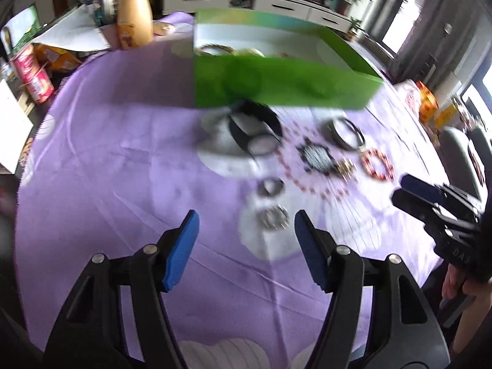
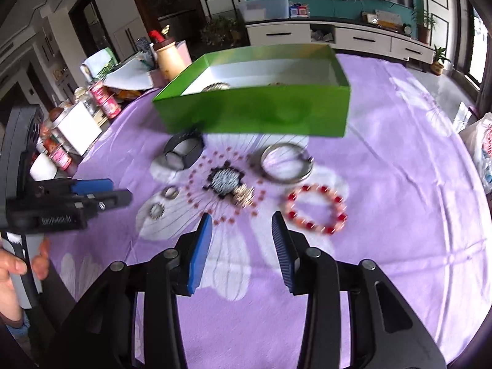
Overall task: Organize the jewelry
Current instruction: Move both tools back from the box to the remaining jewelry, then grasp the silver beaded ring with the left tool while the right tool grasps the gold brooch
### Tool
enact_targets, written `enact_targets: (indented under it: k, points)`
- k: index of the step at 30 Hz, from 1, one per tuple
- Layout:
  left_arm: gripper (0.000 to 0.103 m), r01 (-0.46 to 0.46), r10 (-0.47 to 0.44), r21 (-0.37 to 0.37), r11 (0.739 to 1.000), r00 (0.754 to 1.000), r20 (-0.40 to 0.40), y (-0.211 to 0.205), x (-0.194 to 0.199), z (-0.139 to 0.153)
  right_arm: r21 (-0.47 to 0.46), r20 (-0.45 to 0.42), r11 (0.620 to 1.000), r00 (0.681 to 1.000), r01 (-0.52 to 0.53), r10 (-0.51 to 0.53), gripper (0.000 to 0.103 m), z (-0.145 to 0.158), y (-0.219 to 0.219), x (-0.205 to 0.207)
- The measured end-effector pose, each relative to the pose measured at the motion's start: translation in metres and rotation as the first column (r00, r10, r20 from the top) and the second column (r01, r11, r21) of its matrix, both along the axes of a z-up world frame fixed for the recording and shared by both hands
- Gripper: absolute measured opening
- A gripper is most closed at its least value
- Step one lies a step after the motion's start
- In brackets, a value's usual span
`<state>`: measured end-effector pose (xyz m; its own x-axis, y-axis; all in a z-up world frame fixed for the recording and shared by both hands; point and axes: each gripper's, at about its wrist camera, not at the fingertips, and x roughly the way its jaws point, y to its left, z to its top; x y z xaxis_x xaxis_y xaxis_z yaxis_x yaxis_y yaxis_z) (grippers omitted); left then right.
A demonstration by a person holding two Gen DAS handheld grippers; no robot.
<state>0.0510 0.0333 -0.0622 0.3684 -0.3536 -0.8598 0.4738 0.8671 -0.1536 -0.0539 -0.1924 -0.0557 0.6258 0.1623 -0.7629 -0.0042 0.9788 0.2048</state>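
A green box (image 1: 276, 83) (image 2: 255, 113) with a white inside stands at the back of the purple cloth, with gold pieces inside. In front of it lie a black watch (image 1: 255, 129) (image 2: 183, 150), a silver bangle (image 1: 344, 133) (image 2: 287, 163), a black-and-white brooch (image 1: 316, 156) (image 2: 224, 181), a red bead bracelet (image 1: 377, 164) (image 2: 315, 209) and two small silver rings (image 1: 274, 217) (image 2: 156, 210). My left gripper (image 1: 247, 215) (image 2: 92, 195) hangs open above the cloth, just short of the nearer ring. My right gripper (image 2: 242, 216) (image 1: 421, 193) is open too, short of the brooch, nothing between its pads.
A cream jar (image 1: 134, 15) (image 2: 169, 57), red cans (image 1: 32, 73) (image 2: 106, 100) and a white box (image 2: 80, 126) crowd the table's left side. A plastic bag (image 2: 481, 150) lies at the right edge. A person's hand (image 2: 15, 264) holds the left gripper.
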Motion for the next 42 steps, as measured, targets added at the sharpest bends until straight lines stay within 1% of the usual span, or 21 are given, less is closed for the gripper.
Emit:
enact_targets:
  k: [4,9,10,13,16,19,21,22,28,30,31,37,42]
  points:
    - [0.066,0.03,-0.03,0.018,0.999,0.999,0.019,-0.013,-0.013,-0.01,-0.009,-0.019,1.0,1.0,-0.013,0.013,0.041,-0.011,0.008,0.001]
    - [0.065,0.04,-0.041,0.015,0.999,0.999,0.031,-0.019,-0.014,-0.017,-0.02,-0.024,1.0,1.0,-0.004,0.004,0.041,-0.018,0.011,0.011]
    - [0.064,0.043,-0.043,0.014,0.999,0.998,0.035,-0.02,-0.014,-0.017,-0.023,-0.023,1.0,1.0,-0.003,0.002,0.041,-0.019,0.012,0.012]
    - [0.057,0.052,-0.053,0.019,0.998,0.998,0.039,-0.022,-0.01,-0.021,-0.037,-0.019,0.999,1.0,-0.003,0.002,0.041,-0.021,0.013,0.017]
    - [0.052,0.065,-0.066,0.03,0.997,0.997,0.047,-0.026,-0.007,-0.023,-0.037,-0.02,0.999,1.0,-0.004,0.003,0.041,-0.023,0.013,0.02]
    - [0.049,0.077,-0.078,0.025,0.997,0.996,0.046,-0.03,-0.007,-0.025,-0.031,-0.023,0.999,1.0,-0.006,0.006,0.041,-0.025,0.013,0.024]
    - [0.043,0.085,-0.086,0.025,0.996,0.995,0.046,-0.032,-0.007,-0.027,-0.036,-0.024,0.999,1.0,-0.013,0.012,0.041,-0.027,0.014,0.026]
    - [0.039,0.086,-0.087,0.027,0.996,0.995,0.047,-0.033,-0.007,-0.028,-0.037,-0.024,0.999,1.0,-0.015,0.014,0.041,-0.027,0.014,0.027]
    - [0.035,0.099,-0.102,0.045,0.994,0.992,0.075,-0.036,-0.008,-0.029,-0.034,-0.028,0.999,1.0,-0.009,0.008,0.041,-0.03,0.014,0.035]
    - [0.028,0.103,-0.106,0.048,0.994,0.991,0.079,-0.036,-0.008,-0.029,-0.032,-0.032,0.999,0.999,-0.002,0.001,0.041,-0.032,0.013,0.039]
    - [0.02,0.106,-0.109,0.048,0.993,0.991,0.078,-0.036,-0.007,-0.029,-0.029,-0.034,1.0,0.999,-0.001,0.0,0.041,-0.032,0.013,0.041]
    - [0.021,0.108,-0.11,0.032,0.994,0.991,0.08,-0.034,-0.007,-0.03,-0.031,-0.035,0.999,0.999,0.012,-0.013,0.041,-0.035,0.012,0.051]
    - [0.02,0.102,-0.102,0.005,0.995,0.993,0.062,-0.029,-0.005,-0.03,-0.043,-0.032,0.999,0.999,0.028,-0.029,0.041,-0.036,0.013,0.058]
